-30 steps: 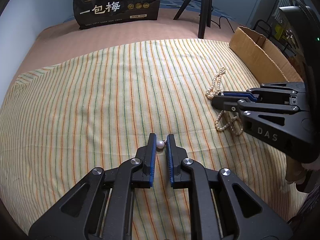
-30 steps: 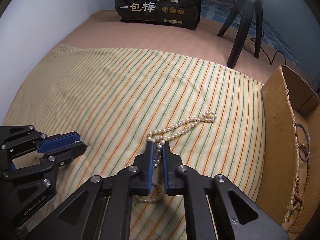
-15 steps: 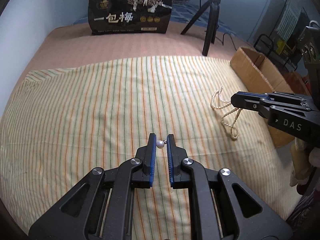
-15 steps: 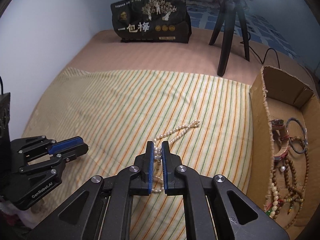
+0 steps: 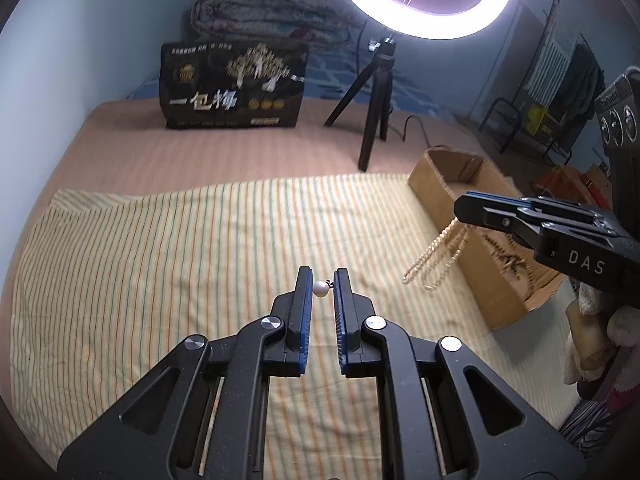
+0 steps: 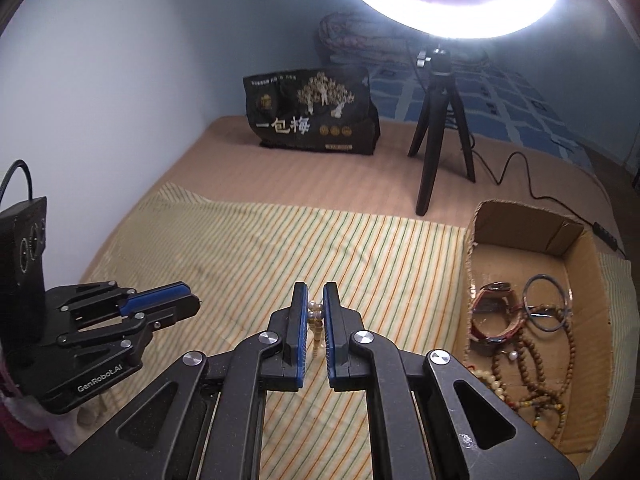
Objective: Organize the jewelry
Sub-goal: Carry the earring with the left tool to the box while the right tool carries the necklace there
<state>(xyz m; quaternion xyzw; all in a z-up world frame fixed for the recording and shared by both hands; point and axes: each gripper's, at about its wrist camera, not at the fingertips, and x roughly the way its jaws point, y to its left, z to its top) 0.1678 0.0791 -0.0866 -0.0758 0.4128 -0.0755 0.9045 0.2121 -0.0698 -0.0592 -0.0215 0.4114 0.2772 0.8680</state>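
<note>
- The left gripper [image 5: 323,280] pinches a small white pearl earring [image 5: 319,288] above the yellow striped cloth [image 5: 160,260].
- The right gripper [image 6: 316,296] clamps a cream pearl necklace [image 5: 436,256], dangling beside the brown cardboard box [image 6: 576,240] at the cloth's right edge.

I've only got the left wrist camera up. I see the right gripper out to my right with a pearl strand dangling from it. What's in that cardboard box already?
Observer: The right wrist view looks into the cardboard box: a watch, a thin bangle and brown bead strands lie on its floor.
Operator: Is the strand pinched firmly?
Observer: Yes. The right gripper is shut on the pearl necklace, with pearls squeezed between the blue pads.
Operator: How does my left gripper look from there?
Observer: The left gripper is side-on, off the striped cloth; the small pearl piece it holds is too small to make out from that angle.
</note>
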